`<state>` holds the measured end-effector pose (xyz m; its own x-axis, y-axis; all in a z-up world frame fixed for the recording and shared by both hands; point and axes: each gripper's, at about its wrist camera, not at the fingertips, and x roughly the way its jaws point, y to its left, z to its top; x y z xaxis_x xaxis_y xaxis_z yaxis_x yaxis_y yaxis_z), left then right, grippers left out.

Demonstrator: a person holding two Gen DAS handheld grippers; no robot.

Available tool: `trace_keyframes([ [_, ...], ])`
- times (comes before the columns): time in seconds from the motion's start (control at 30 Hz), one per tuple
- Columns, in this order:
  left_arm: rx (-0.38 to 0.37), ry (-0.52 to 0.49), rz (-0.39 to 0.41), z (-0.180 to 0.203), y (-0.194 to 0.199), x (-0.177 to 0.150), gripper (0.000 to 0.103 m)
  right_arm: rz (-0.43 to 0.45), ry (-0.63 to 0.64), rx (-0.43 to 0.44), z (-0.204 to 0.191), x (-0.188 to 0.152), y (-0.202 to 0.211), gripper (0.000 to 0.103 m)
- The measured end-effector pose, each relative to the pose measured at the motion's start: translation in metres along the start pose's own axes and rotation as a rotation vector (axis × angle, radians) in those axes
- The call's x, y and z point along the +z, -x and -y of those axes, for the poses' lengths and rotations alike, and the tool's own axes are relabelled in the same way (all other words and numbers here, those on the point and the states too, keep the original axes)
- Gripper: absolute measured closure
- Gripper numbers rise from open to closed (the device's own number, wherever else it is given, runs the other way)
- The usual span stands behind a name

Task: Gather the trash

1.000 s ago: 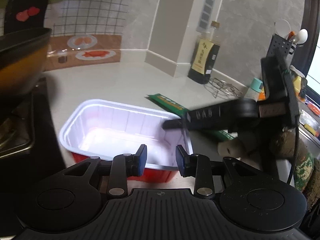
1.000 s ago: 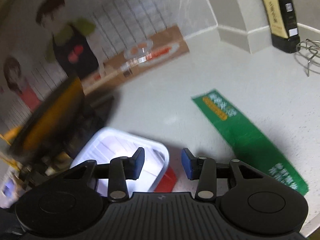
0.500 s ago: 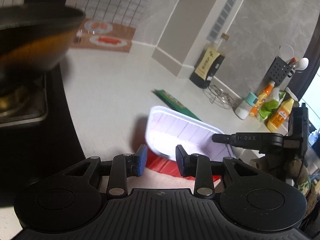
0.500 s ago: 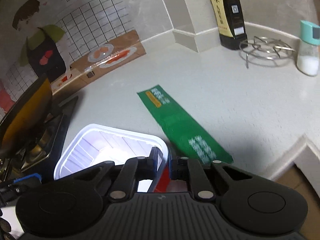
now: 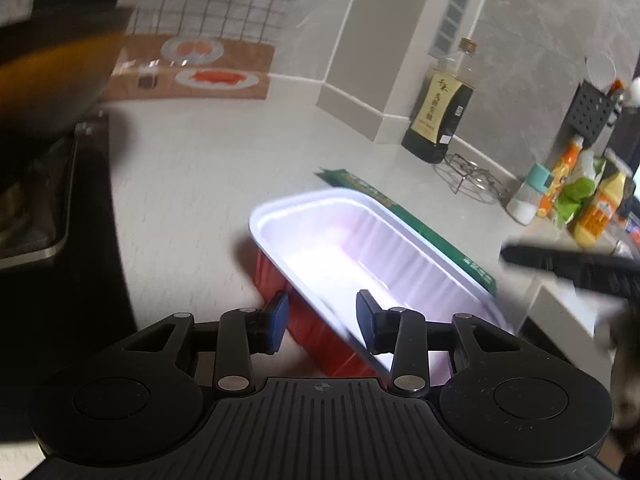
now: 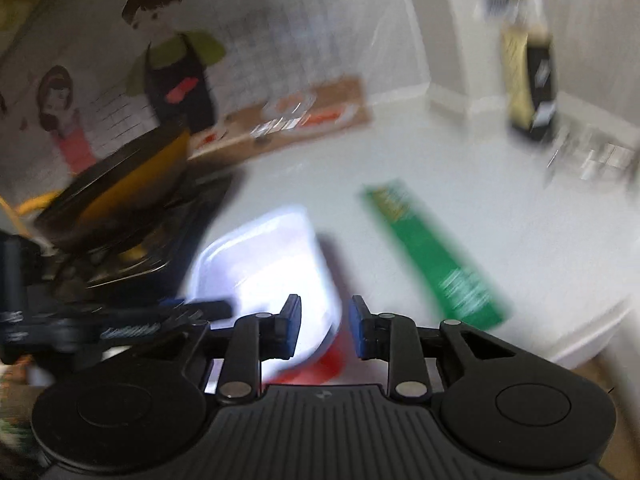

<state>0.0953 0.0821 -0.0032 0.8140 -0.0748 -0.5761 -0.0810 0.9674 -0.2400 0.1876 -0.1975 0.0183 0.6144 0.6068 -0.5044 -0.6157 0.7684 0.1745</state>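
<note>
Seemingly the step in hand is handling the empty red food tray with the white lining, one of the pieces of trash on this kitchen counter.

From the left wrist view, the left gripper (image 5: 322, 318) has its jaws opening, and the near long rim of the red tray (image 5: 360, 256) runs between the blue pads without either pad clearly pressing it. The tray sits tilted on the pale countertop (image 5: 192, 184), with the green wrapper (image 5: 404, 216) lying flat just behind its far side. To do this well, the rim should sit deep between the pads before any squeeze, since the thin plastic lip will flex and slip. At the right edge a black finger of the other gripper reaches in.

From the right wrist view, heavily blurred, the right gripper (image 6: 324, 326) also has its jaws opening, and the tray's corner (image 6: 280, 256) lies between the pads, seemingly unpinched. The green wrapper (image 6: 436, 256) lies apart to the right near the counter edge, and the wok (image 6: 132, 184) sits on the stove to the left. I judge one gripper should keep the tray steady before the other lets go.
</note>
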Motion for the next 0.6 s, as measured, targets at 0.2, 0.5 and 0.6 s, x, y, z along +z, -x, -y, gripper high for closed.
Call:
trace_keyframes([
  [0.2, 0.033, -0.112, -0.006, 0.009, -0.015, 0.010, 0.082, -0.023, 0.076, -0.179, 0.022, 0.017, -0.054, 0.057],
  [0.5, 0.039, -0.058, -0.061, -0.008, -0.021, 0.010, 0.083, -0.156, 0.124, -0.189, 0.012, 0.017, -0.126, 0.056],
  [0.6, 0.018, -0.047, -0.070, -0.010, -0.023, 0.009, 0.083, -0.160, 0.168, -0.192, 0.006, 0.016, -0.118, 0.076],
])
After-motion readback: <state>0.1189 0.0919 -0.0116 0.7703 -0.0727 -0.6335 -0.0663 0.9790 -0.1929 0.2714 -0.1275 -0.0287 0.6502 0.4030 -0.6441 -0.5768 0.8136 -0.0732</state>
